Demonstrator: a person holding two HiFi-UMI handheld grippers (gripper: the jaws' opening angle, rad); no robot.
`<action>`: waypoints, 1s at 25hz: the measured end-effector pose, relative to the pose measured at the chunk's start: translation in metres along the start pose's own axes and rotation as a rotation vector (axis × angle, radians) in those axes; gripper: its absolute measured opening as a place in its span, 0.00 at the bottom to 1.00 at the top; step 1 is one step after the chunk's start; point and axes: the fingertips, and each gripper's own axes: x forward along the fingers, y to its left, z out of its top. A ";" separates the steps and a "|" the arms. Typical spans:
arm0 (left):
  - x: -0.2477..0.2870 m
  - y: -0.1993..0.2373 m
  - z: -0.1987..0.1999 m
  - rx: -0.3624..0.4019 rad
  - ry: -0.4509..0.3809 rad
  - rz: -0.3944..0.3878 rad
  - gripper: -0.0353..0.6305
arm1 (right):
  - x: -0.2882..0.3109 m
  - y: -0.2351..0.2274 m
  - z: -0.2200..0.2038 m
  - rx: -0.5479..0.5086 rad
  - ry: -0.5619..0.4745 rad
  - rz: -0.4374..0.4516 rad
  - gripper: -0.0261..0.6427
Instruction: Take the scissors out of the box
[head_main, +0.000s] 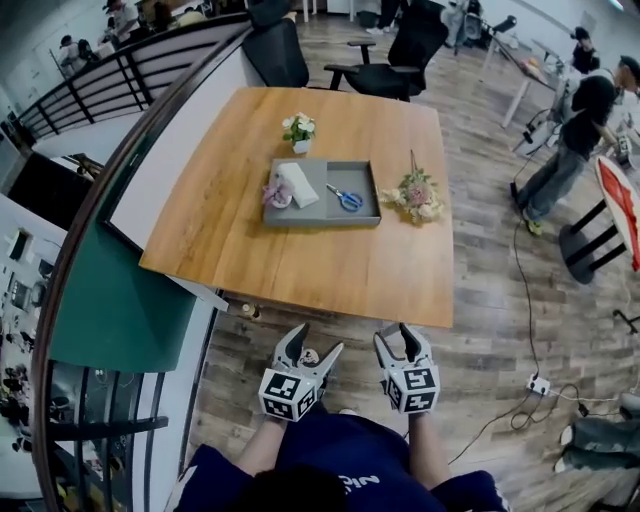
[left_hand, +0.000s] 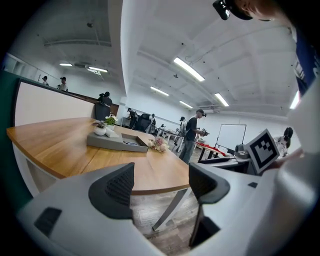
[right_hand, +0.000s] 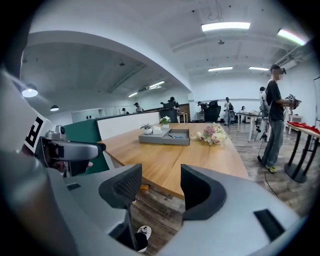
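No word or number can be read anywhere. White print on the person's dark shirt (head_main: 357, 483) is upside down, partly cut off and unclear. The marker cubes (head_main: 290, 393) on the left tool (head_main: 317, 338) and right tool (head_main: 392, 333) carry only black-and-white square patterns.

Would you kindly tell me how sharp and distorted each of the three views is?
Head view: sharp, evenly lit, wide-angle warp. Left gripper view: strong fisheye, dark corners, table slightly blurred. Right gripper view: fisheye, bright ceiling light, scissors tiny in the box.
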 end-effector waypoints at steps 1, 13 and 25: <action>0.007 0.007 0.005 0.001 0.004 -0.012 0.56 | 0.008 -0.002 0.006 -0.001 0.001 -0.011 0.41; 0.075 0.095 0.049 0.039 0.037 -0.114 0.56 | 0.100 -0.001 0.059 0.006 0.003 -0.106 0.41; 0.101 0.148 0.072 0.070 0.044 -0.139 0.55 | 0.152 0.006 0.083 0.005 0.002 -0.135 0.41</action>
